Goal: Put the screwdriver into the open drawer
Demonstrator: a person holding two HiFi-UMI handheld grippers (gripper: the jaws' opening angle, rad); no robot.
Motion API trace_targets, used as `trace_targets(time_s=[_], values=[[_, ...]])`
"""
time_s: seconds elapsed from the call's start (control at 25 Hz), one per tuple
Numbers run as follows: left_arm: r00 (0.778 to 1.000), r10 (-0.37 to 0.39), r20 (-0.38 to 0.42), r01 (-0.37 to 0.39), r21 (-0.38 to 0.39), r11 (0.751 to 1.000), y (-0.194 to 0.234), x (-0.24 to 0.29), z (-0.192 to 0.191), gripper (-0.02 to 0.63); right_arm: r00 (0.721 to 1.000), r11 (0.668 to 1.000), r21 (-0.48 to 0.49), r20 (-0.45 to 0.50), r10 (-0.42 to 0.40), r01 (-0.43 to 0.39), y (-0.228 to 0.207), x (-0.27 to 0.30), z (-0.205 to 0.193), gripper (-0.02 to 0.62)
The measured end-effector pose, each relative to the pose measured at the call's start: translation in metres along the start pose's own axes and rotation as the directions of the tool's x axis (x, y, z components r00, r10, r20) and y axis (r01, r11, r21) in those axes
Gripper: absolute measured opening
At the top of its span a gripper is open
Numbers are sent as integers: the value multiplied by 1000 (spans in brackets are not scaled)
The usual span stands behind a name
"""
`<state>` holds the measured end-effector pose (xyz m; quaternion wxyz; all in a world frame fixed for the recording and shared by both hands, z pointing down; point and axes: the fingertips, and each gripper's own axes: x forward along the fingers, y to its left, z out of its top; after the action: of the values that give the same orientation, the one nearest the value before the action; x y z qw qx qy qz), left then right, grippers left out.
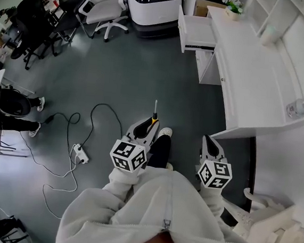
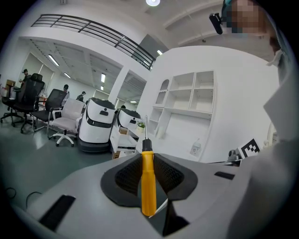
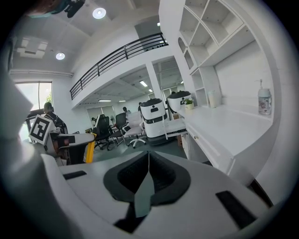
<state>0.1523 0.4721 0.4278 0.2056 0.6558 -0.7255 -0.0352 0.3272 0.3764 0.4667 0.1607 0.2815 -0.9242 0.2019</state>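
The screwdriver (image 1: 153, 118) has a yellow handle and a thin steel shaft that points forward. My left gripper (image 1: 150, 124) is shut on the handle and holds it above the grey floor. In the left gripper view the handle (image 2: 148, 179) sits clamped between the black pads, with the tip aimed toward the open drawer (image 2: 125, 141). That white drawer (image 1: 195, 31) stands pulled out from the far end of the desk (image 1: 263, 75). My right gripper (image 1: 212, 143) hangs beside the desk's near corner, its jaws (image 3: 148, 156) shut with nothing in them.
Two white robots (image 1: 152, 3) and office chairs (image 1: 107, 7) stand beyond the drawer. A power strip (image 1: 80, 154) with cables lies on the floor at left. A person (image 1: 6, 104) sits at the far left. A small plant (image 1: 233, 7) is on the desk.
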Motion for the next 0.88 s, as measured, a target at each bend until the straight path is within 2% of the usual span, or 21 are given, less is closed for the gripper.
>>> trace_targets(time_s=[0.48,0.88], values=[[1000,-11,24,11,12,1000,23,75,49,87,1000,999,-36,7,30,-30,-19,64,61,34],[1000,-16,13,16,17,1000,59,120,73,87,999,999,-30,-18,26,-27,-25,117,84,34]])
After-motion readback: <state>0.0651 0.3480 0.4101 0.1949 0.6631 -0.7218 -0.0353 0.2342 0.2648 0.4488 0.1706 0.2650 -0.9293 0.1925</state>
